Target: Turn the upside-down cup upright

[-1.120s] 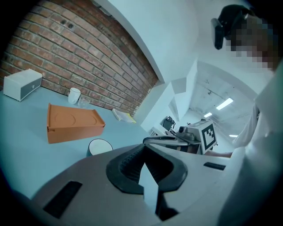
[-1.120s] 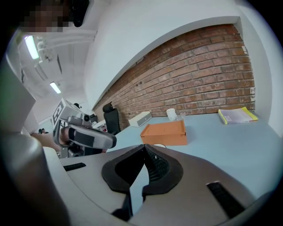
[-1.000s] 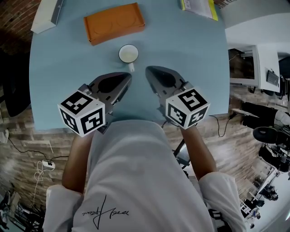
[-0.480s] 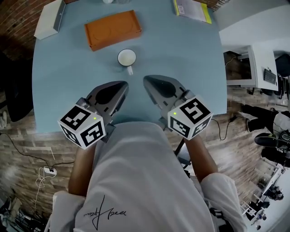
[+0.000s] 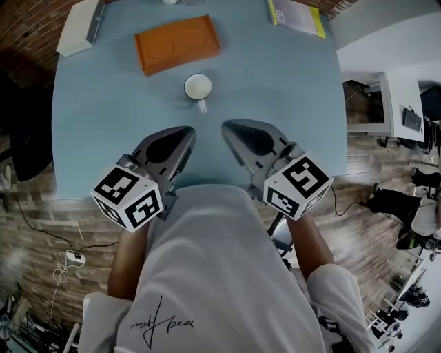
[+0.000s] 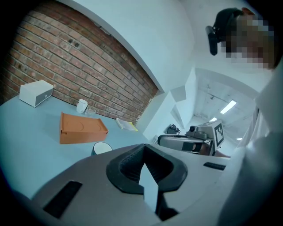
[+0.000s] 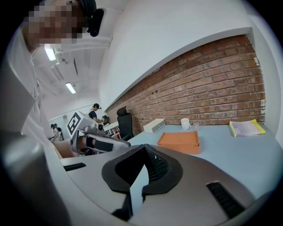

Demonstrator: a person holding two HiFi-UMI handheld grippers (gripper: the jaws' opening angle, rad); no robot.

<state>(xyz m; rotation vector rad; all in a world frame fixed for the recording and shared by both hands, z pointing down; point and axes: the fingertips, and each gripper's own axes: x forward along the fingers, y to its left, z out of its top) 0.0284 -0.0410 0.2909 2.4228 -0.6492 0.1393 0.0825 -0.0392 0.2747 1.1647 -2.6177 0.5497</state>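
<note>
A white-lined cup stands on the blue table with its mouth up and its handle pointing toward me; its rim peeks over the left gripper's body in the left gripper view. My left gripper hovers near the table's front edge, shut and holding nothing. Beside it the right gripper is likewise shut and empty. Both tips sit well short of the cup. The right gripper view does not show the cup.
An orange flat box lies just behind the cup. A white box sits at the back left, a yellow-edged booklet at the back right. A second white mug stands by the brick wall. Office chair and desks surround the table.
Only the head view has shifted a little. Both grippers stay shut close to my body, and the cup has not moved.
</note>
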